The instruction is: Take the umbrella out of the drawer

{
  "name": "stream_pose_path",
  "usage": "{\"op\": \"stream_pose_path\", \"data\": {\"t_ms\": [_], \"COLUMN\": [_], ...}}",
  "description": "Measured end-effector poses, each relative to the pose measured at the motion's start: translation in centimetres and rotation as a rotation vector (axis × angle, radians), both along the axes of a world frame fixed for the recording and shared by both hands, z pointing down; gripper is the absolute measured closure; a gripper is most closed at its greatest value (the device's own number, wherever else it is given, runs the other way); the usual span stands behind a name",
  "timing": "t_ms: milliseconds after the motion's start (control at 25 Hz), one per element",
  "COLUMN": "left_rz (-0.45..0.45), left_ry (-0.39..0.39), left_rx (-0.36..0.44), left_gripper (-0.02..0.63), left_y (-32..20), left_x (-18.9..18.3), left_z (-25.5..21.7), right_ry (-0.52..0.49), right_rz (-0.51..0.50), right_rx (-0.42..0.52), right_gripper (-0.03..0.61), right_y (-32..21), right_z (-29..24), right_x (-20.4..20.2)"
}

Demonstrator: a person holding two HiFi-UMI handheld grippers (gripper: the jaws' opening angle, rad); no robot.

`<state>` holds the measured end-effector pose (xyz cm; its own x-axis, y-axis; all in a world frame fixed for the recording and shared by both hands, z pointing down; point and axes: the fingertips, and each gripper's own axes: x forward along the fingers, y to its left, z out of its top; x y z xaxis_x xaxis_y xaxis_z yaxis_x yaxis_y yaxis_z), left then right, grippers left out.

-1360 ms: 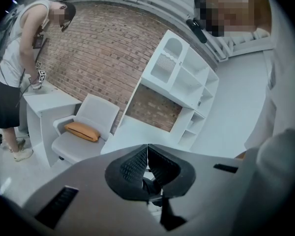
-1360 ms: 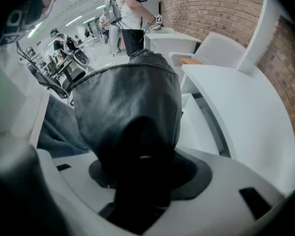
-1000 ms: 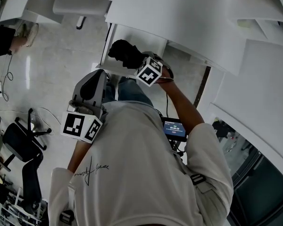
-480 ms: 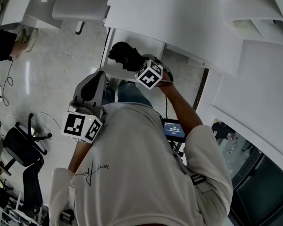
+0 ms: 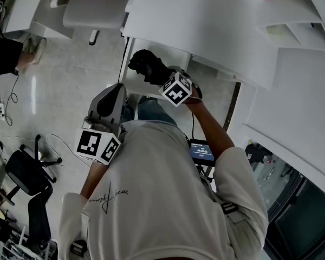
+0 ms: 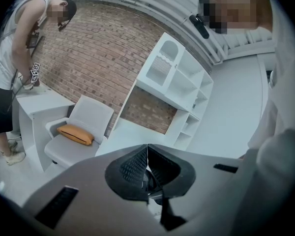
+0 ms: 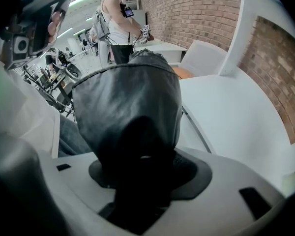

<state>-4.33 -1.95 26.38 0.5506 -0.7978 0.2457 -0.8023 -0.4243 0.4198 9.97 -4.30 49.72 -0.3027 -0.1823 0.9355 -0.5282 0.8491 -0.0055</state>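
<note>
The umbrella [image 7: 130, 107], folded into a dark grey bundle, is held up in the air by the right gripper [image 7: 140, 168], whose jaws are clamped on its lower end; the fabric rises out of them and fills the middle of the right gripper view. In the head view the umbrella [image 5: 146, 65] shows as a black lump just beyond the right gripper [image 5: 158, 76] and its marker cube [image 5: 177, 88], in front of a white cabinet [image 5: 157, 47] that sits under the edge of a white desk [image 5: 206, 15]. Whether a drawer in that cabinet stands open cannot be told. The left gripper [image 6: 147, 170] has its ribbed jaws pressed together with nothing between them; in the head view the left gripper [image 5: 115, 91] hangs lower and to the left, near the person's knees, well apart from the umbrella. A small screen [image 5: 201, 151] glows at the person's waist. Farther out, a pale chair [image 6: 83, 119] with an orange cushion [image 6: 76, 134] stands beside a white counter [image 6: 39, 104], where another person [image 6: 14, 73] bends over. Behind them run a brick wall [image 6: 88, 48] and a white shelf unit [image 6: 179, 77]. A black office chair [image 5: 24, 172] stands on the pale floor [image 5: 59, 91] at the left.
</note>
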Motion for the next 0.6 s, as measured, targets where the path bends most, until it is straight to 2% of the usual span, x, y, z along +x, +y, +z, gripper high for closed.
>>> {"op": "stream_pose_path", "data": {"t_ms": [600], "left_rz": [0.007], "left_ry": [0.012], "left_rx": [0.017], "left_gripper": [0.597], "left_y": [0.1], "left_x": [-0.2], "left_z": [-0.3], "right_ry": [-0.064], "right_rz": [0.071], "right_rx": [0.022], "right_gripper": [0.341], "right_y": [-0.4], "right_z": [-2.4], "right_x": [-0.3]}}
